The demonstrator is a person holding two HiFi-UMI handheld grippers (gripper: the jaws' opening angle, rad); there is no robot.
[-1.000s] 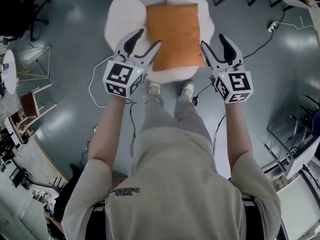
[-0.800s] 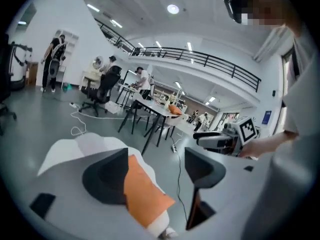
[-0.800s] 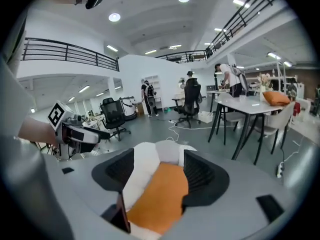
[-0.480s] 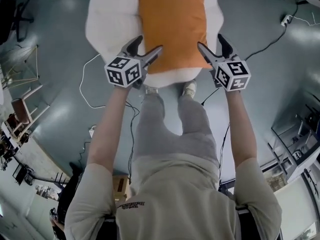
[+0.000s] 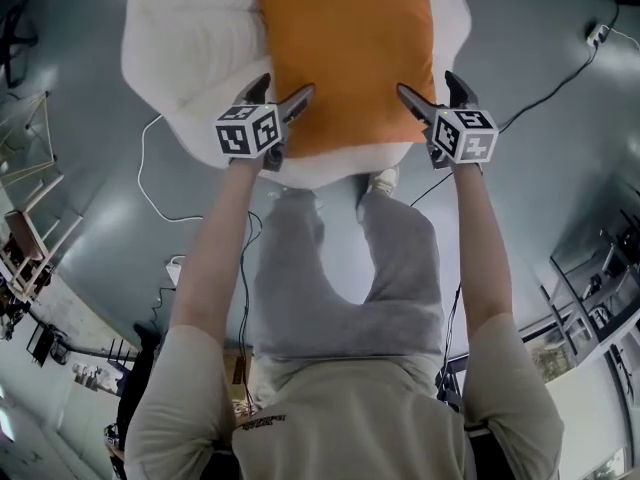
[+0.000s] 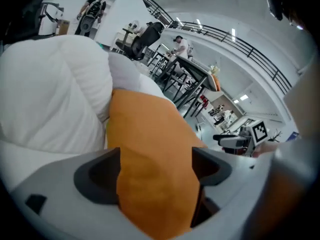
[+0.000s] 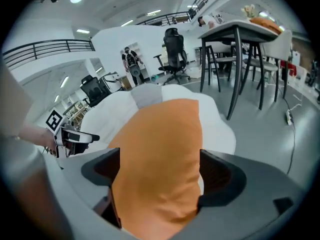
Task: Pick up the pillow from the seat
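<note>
- Head view: I stand over a puffy white seat (image 5: 185, 43) with an orange pillow (image 5: 345, 58) lying on top of it, near the middle.
- My left gripper (image 5: 285, 86) is at the pillow's near left corner and my right gripper (image 5: 426, 84) at its near right corner, both arms stretched forward.
- Left gripper view: jaws are apart, and the pillow's corner fills the gap between them, reaching both pads. The white seat bulges up on the left.
- Right gripper view: jaws are apart here too, with the orange corner wedged between them and cloth against both sides. White seat shows behind and to the right.
- The pads may be pressing into the cloth, but the wide-angle view makes that hard to judge; both pairs of jaws look wide.
- Pillow lies flat on the seat, its far end cut off by the top edge of the head view.
- My shoe (image 5: 383, 178) peeks out under the seat's front edge on the grey floor (image 5: 560, 168).
- A white cable (image 5: 150, 173) trails across the floor left of the seat.
- Right gripper view background: a table (image 7: 235, 29) to the right and an office chair (image 7: 175, 49) behind the seat.
</note>
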